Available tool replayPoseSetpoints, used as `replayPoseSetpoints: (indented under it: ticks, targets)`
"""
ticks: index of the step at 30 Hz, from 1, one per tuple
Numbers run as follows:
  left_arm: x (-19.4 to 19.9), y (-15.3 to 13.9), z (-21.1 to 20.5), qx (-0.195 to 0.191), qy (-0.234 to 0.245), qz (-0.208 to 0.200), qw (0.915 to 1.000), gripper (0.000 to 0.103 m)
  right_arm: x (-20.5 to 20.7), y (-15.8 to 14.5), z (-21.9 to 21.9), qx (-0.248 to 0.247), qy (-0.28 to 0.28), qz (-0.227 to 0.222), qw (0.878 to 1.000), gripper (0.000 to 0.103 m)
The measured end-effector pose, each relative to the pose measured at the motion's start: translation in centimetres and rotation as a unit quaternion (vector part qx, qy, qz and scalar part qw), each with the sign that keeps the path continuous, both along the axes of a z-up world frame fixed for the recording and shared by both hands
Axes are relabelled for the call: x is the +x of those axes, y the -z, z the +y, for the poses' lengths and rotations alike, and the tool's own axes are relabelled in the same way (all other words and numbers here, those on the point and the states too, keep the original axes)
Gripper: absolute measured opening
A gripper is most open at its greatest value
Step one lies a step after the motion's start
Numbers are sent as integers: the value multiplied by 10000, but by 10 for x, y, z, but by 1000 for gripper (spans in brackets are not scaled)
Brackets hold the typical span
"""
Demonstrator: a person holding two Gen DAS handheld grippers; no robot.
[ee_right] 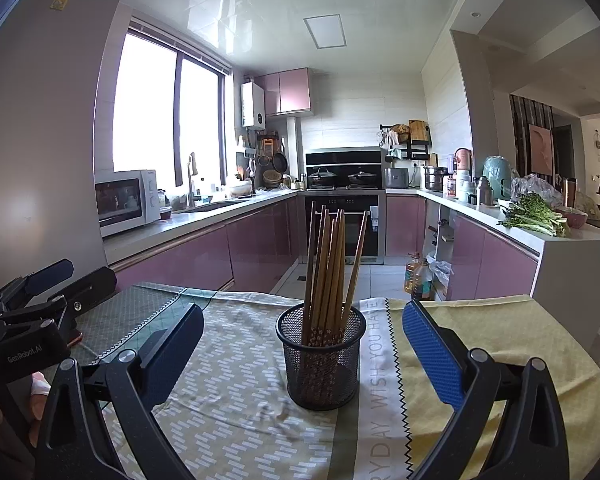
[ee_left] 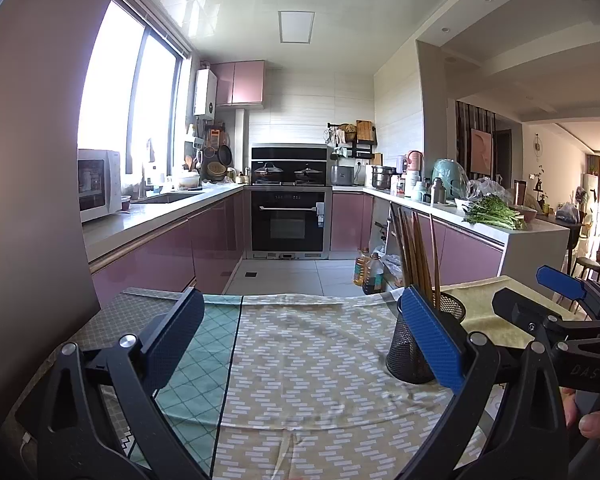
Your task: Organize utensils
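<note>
- Left wrist view: left gripper (ee_left: 300,334), jaws spread wide, nothing between them, over a patterned tablecloth (ee_left: 300,360).
- Same view, right: black mesh holder (ee_left: 420,344) stands upright on the cloth, partly hidden behind the blue right pad; wooden chopsticks (ee_left: 414,248) stand inside it.
- Same view, far right edge: right gripper (ee_left: 540,292), with a person's fingers (ee_left: 592,420) on its handle.
- Right wrist view: right gripper (ee_right: 304,344), jaws wide apart, empty.
- Same view, centre: mesh holder (ee_right: 321,356) on the tablecloth (ee_right: 228,380) between the two pads, touching neither; chopsticks (ee_right: 330,264) bundled upright, one leaning right.
- Same view, left edge: left gripper (ee_right: 60,280), apart from the holder.
</note>
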State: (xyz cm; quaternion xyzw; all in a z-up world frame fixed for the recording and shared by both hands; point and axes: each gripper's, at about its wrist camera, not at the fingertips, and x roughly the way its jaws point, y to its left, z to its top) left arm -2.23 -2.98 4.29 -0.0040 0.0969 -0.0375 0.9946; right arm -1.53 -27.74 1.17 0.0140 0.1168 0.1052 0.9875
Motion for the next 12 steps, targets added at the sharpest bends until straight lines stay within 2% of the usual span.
replayPoseSetpoints:
  ticks: [3, 8, 10, 12]
  targets:
    - [3, 1, 2, -15, -40, 47, 10000, 97, 2, 3, -2, -8, 26, 65, 10000, 96]
    - [15, 11, 2, 19, 9, 424, 9991, 97, 11, 12, -12, -58, 88, 313, 9995, 96]
    - [24, 18, 2, 83, 25, 631, 9980, 97, 19, 19, -23, -33, 150, 563, 9983, 96]
    - [34, 26, 4, 121, -5, 883, 9960, 97, 35, 32, -38, -168, 291, 1013, 9943, 96]
